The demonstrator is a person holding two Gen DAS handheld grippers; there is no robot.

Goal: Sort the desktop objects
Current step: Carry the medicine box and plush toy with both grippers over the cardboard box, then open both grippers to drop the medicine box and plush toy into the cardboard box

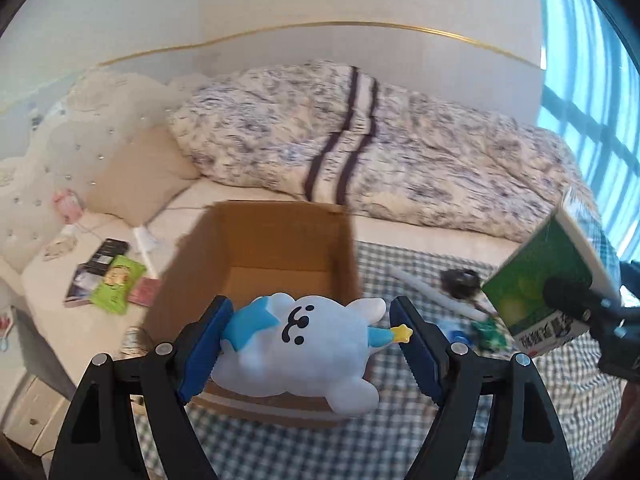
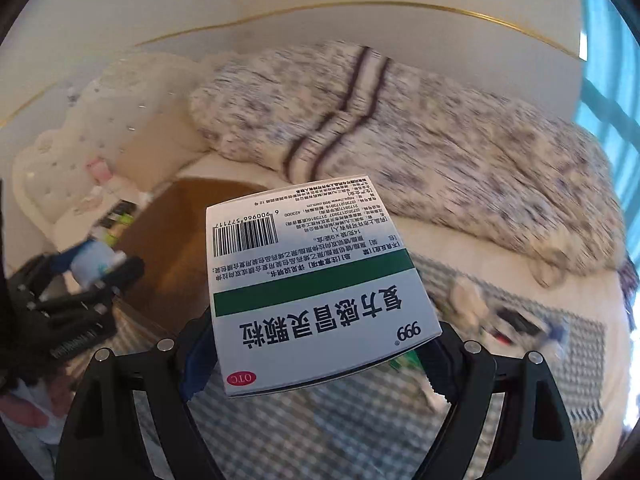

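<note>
Left wrist: toy (image 1: pixel 296 344) over box (image 1: pixel 276 248).

Cardboard box (image 1: pixel 276 256) on bed (image 1: pixel 400 236), ahead of left tongs (image 1: pixel 310 350). Toy figure (image 1: pixel 308 344) between them, over box near edge. Medicine box (image 2: pixel 316 288) in right tongs (image 2: pixel 316 364), right of cardboard box. Quilt (image 1: pixel 360 140) behind.

Daylight pours in from the teal-framed window (image 1: pixel 592 92) on my right, so both views are bright but a bit washed out and cool. The open brown cardboard box (image 1: pixel 276 256) has a dark shadow on its left inner wall. Fisheye bends the gold trim line on the wall (image 1: pixel 320 26) and blackens the corners. In my right view the patterned quilt (image 2: pixel 440 152) is smeared with motion blur, while the white-and-green medicine carton (image 2: pixel 316 284) stays sharp.
</note>
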